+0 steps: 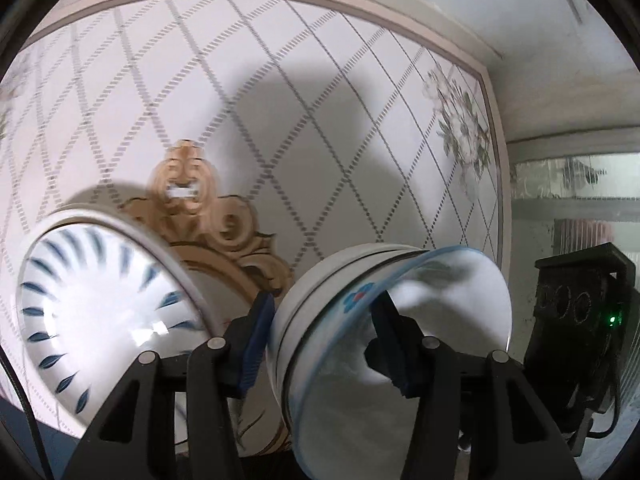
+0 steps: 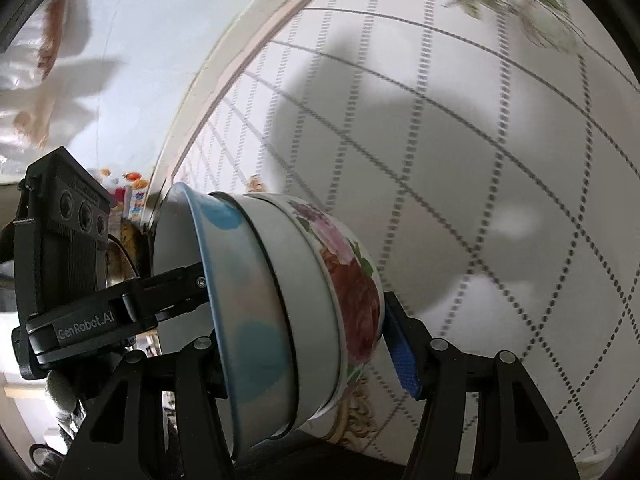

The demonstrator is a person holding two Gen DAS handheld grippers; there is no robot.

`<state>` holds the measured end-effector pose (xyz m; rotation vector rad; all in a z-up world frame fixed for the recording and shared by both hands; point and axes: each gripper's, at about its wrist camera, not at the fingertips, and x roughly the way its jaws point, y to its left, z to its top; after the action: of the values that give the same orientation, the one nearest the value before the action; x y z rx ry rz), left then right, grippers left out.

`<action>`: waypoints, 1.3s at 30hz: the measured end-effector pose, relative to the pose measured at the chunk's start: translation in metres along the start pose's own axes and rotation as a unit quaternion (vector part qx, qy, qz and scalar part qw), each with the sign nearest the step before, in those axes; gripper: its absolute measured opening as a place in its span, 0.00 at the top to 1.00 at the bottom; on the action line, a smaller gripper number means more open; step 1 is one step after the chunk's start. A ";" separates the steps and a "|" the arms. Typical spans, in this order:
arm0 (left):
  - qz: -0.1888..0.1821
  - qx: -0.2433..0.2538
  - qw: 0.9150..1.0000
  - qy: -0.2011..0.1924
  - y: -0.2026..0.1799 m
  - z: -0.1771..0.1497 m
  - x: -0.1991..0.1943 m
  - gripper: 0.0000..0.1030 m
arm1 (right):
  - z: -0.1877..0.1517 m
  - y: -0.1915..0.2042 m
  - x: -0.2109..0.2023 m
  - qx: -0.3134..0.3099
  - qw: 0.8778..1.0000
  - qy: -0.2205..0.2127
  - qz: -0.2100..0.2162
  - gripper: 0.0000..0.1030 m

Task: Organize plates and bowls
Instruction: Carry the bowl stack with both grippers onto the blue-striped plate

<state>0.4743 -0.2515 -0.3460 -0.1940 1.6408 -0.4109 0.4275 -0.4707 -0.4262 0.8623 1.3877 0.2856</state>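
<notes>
left claw (image 1: 320,344) clamps bowl stack (image 1: 384,320) | right claw (image 2: 308,344) clamps same stack | advice: lift level, equal squeeze, clear leaf-patterned plate (image 1: 108,312) beside left claw

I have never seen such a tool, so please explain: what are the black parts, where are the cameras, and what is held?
A person holds a two-finger gripper in each hand. Each gripper carries a wide-angle camera looking along its black fingers. One picture is from the left gripper, the other from the right gripper. Both clamp one tilted stack of three bowls over a patterned table. A blue-leaf dish lies on the table.
</notes>
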 end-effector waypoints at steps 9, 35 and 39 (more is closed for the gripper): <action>0.005 -0.078 0.997 -0.026 0.066 -0.012 -0.040 0.53 | 0.000 0.068 0.022 -0.065 0.997 0.040 0.008 0.39; 0.043 -0.194 0.979 -0.047 0.180 -0.045 -0.060 0.56 | -0.030 0.127 0.150 -0.107 0.982 0.155 0.018 0.39; 0.040 -0.189 0.980 -0.049 0.174 -0.042 -0.059 0.56 | -0.028 0.127 0.148 -0.110 0.983 0.149 0.011 0.39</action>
<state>0.4598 -0.0637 -0.3544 -0.4250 1.6117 -0.0235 0.4702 -0.2797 -0.4484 0.6695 1.5889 0.5929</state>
